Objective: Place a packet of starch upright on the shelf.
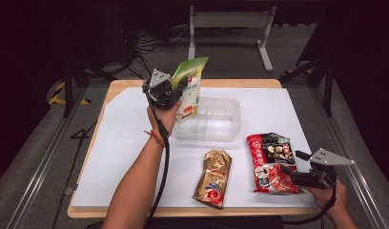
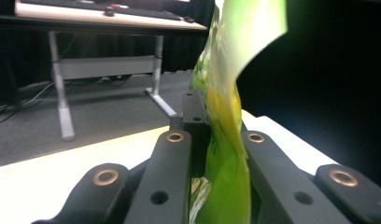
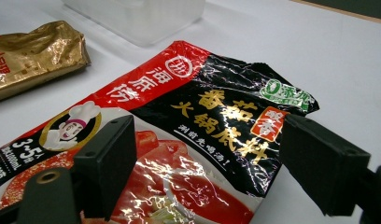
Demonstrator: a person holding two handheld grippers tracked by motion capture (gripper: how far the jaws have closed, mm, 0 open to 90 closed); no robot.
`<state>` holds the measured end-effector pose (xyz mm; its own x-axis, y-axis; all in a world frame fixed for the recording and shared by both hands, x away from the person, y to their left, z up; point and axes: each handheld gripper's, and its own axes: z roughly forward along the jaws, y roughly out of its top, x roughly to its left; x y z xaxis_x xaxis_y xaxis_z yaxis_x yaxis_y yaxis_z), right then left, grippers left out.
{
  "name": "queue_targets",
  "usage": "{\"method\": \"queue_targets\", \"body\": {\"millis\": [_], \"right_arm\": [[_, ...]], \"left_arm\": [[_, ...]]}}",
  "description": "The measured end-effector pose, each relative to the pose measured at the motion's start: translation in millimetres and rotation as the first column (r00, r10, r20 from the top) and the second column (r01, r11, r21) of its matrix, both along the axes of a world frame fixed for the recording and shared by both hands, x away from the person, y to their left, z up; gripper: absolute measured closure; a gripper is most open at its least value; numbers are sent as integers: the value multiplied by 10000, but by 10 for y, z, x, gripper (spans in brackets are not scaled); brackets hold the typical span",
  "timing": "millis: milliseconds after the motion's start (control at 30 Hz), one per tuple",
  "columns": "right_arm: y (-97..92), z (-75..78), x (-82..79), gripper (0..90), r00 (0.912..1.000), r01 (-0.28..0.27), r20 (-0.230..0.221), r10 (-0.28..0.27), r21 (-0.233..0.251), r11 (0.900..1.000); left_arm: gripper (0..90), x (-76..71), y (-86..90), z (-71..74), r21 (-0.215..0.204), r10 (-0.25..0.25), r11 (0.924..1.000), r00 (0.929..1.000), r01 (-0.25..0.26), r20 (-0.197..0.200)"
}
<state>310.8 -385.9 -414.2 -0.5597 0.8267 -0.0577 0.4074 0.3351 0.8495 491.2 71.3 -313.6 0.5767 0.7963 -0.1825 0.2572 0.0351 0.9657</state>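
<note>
My left gripper is raised over the back of the table, shut on a green and white pouch. The pouch hangs upright over the left end of a clear plastic container. In the left gripper view the pouch is pinched between the two black jaws of my left gripper. My right gripper rests low at the front right, by the right edge of a red and black sauce packet. In the right gripper view my right gripper stands open, with the packet lying flat between and under the jaws.
A crumpled gold packet lies near the front edge, left of the red packet, and it is seen again at upper left as the gold packet. White paper covers the wooden table. A table frame stands on the floor beyond.
</note>
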Motion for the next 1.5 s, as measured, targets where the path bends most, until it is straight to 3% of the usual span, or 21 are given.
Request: {"method": "queue_targets", "body": {"millis": [333,533,667,833,1100,1400,1500], "right_arm": [[3,-3,-2,191,10000,-44,24,44,-34,10000],[10,-5,-2,191,10000,-25,13,25,-99,9999],[21,-5,-6,190,10000,-41,25,42,-188,9998],[8,-7,-2,189,10000,-24,19,24,-138,9999],[14,-6,-3,189,10000,-58,36,58,-149,9999],[27,-11,1,189,10000,-71,4,71,-168,9998],[31,-16,5,188,10000,-90,-20,90,-171,9998]], "left_arm": [[871,131,-136,-51,318,550,9980,9985,-553,85],[871,199,-196,-92,120,839,9964,9965,-840,50],[871,250,-227,-123,299,1075,9938,9942,-1074,-10],[869,256,-236,-207,133,832,9965,9965,-831,-107],[862,171,-261,-347,616,288,9977,9994,-275,-211],[842,79,-105,-444,837,-366,9957,9989,389,-291],[828,17,-16,-454,1095,-615,9919,9978,639,-249]]}}
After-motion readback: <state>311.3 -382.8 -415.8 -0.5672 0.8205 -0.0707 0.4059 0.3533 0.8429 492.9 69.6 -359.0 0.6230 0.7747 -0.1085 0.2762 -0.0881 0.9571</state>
